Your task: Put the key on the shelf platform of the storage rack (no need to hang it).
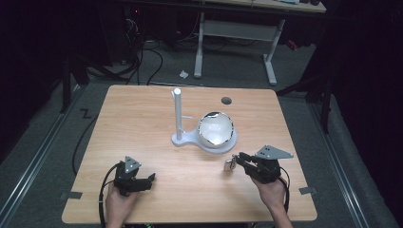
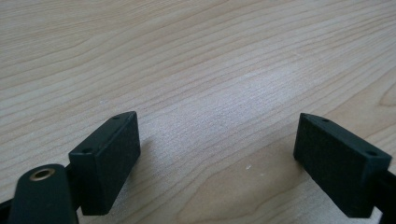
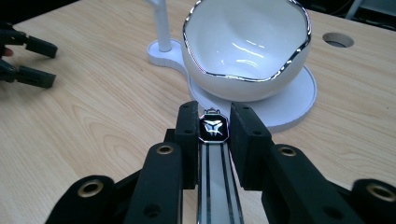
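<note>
The right gripper (image 1: 236, 160) sits near the right edge of the worktop (image 1: 142, 123), its jaws clenched on a watch (image 3: 214, 129) with a dark octagonal face and a silver band. The watch is held just in front of the white stand (image 1: 183, 138), near its round base. A white bowl (image 3: 245, 46) with a silver rim rests on that base, right of the stand's upright post (image 1: 177, 111). The left gripper (image 1: 151, 177) rests at the near left of the worktop, jaws spread wide with nothing between them, well apart from the stand.
</note>
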A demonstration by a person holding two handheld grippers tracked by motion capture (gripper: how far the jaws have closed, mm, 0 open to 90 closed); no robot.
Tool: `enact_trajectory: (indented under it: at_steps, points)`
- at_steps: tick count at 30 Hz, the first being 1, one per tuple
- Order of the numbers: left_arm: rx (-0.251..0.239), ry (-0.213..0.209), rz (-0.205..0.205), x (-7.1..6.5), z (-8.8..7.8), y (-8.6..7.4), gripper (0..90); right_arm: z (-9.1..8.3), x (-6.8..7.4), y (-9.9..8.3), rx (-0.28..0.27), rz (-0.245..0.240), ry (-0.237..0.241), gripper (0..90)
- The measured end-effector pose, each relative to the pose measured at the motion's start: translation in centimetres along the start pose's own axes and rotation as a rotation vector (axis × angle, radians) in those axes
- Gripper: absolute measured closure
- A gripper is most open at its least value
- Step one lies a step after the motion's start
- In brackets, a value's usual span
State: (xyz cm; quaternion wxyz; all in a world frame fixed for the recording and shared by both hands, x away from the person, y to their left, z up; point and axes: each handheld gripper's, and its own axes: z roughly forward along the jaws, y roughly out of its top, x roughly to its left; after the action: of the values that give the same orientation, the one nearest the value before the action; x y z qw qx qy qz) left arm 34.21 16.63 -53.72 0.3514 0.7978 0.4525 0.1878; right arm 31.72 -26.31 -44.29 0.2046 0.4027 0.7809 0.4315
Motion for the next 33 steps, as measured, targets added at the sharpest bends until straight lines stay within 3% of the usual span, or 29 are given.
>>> enact_trajectory:
  at_steps: [8,33]
  points:
    - [0.001,0.0,0.001,0.0,0.0,0.0,15.0,-0.6,-0.1,0.7,-0.032,0.014,0.011,74.3]
    - [0.001,0.0,0.001,0.0,0.0,0.0,15.0,-1.6,-0.9,4.5,-0.063,-0.014,0.032,74.3]
